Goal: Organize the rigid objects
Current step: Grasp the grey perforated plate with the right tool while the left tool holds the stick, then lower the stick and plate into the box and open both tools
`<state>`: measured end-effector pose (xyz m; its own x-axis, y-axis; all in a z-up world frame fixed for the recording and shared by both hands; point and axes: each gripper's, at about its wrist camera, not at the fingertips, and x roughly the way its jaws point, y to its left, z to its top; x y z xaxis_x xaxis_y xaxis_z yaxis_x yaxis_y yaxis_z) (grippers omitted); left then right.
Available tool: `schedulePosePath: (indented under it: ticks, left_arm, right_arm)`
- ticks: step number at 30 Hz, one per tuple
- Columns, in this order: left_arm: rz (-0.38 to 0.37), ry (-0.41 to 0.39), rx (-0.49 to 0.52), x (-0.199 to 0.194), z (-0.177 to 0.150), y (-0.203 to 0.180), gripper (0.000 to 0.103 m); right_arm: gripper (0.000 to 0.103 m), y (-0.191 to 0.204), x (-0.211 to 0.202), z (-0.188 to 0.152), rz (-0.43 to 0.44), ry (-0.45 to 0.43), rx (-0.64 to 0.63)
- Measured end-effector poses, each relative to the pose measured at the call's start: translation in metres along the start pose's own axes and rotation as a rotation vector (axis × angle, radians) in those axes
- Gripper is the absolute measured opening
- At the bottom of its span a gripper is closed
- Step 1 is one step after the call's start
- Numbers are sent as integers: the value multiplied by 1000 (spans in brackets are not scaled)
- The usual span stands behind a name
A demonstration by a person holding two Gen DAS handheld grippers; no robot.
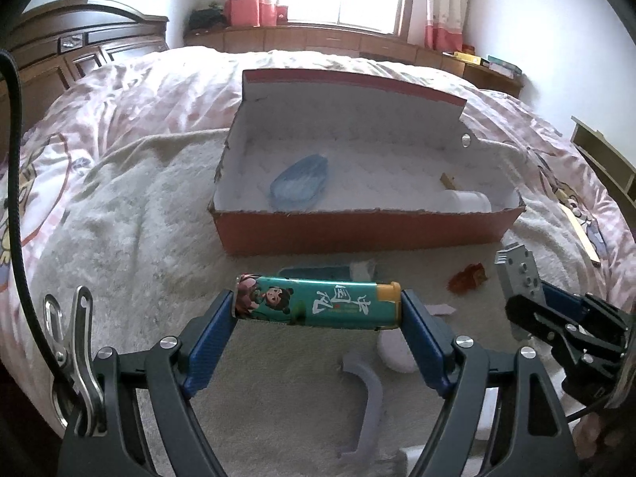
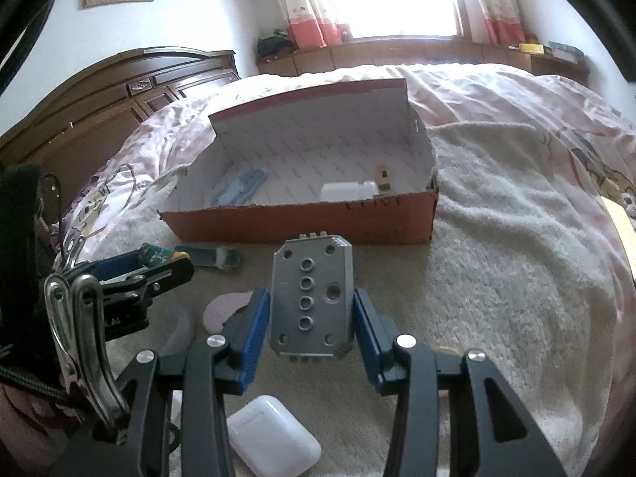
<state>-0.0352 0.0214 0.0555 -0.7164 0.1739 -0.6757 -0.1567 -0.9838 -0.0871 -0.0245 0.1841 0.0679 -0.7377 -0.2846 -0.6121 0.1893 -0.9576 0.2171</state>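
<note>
Left wrist view: the left tool (image 1: 318,308) grips a teal lighter (image 1: 316,302) endwise, above the blanket (image 1: 131,214). The right tool (image 2: 312,314) clamps a grey perforated plate (image 2: 310,298). The open orange box (image 1: 357,230) lies beyond; best lift both clear over its near wall before releasing.

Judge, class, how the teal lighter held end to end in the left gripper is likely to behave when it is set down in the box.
The lighter looks like a rigid, glossy tube, so it should keep its shape but could slip between the left gripper's pads. Its rounded body may roll on the flat floor of the red box. For its size it is probably light.
</note>
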Motion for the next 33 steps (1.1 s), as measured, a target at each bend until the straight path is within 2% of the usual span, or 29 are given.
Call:
schedulePosePath:
  ticks: [12, 22, 33]
  left_arm:
    - [2, -57, 16, -8, 35, -6, 82]
    - [-2, -59, 25, 3, 51, -6, 82]
    - [-35, -77, 36, 19, 92, -1, 82]
  right_arm:
    - [45, 10, -5, 30, 29, -70, -49]
    - [45, -5, 7, 47, 18, -61, -22]
    - [45, -25, 24, 91, 25, -62, 13]
